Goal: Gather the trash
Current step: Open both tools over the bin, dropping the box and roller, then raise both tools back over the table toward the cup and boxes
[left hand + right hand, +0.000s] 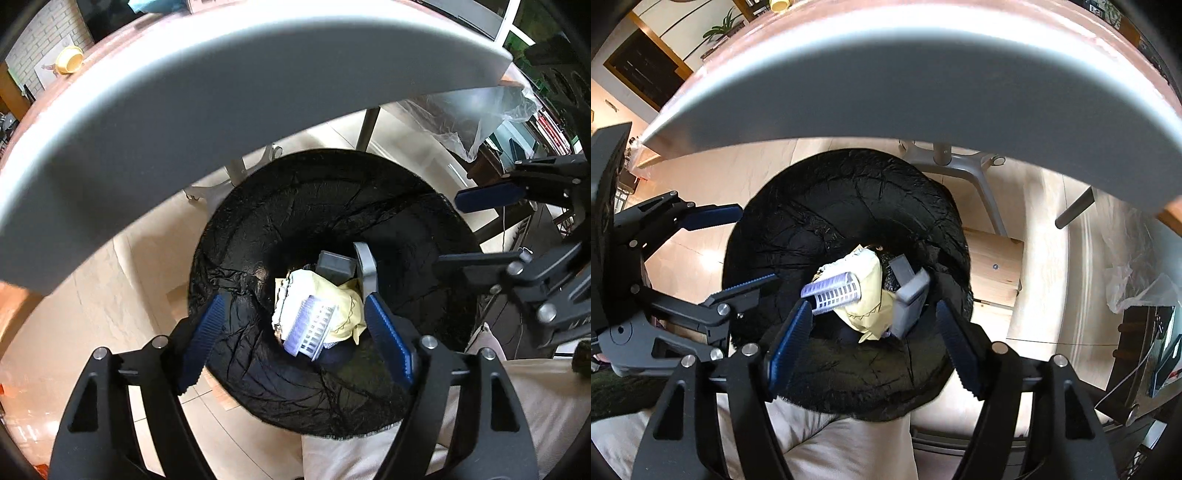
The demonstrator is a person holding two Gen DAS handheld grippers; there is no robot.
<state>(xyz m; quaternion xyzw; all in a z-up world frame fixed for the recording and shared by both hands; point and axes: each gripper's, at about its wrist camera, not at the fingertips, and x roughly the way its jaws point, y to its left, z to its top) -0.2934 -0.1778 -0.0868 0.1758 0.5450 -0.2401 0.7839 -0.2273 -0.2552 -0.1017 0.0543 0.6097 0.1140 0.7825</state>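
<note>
Both tools — left tool [295, 328] and right tool [871, 339] — are hanging wide and empty over the bin [258, 206]; trash [314, 310] is lying inside — collecting looks nearly done.

One bin [295, 221], lined with one black bag [406, 236]. In it lie one yellow cloth [341, 299], one lilac-and-white slotted piece [314, 325] and two grey pieces: a block [334, 266] and a flat strip [365, 266]. Two grippers, left [295, 339] and right [871, 343], each with two blue pads. One desk [184, 110], bearing one yellow bowl [70, 61].
</note>
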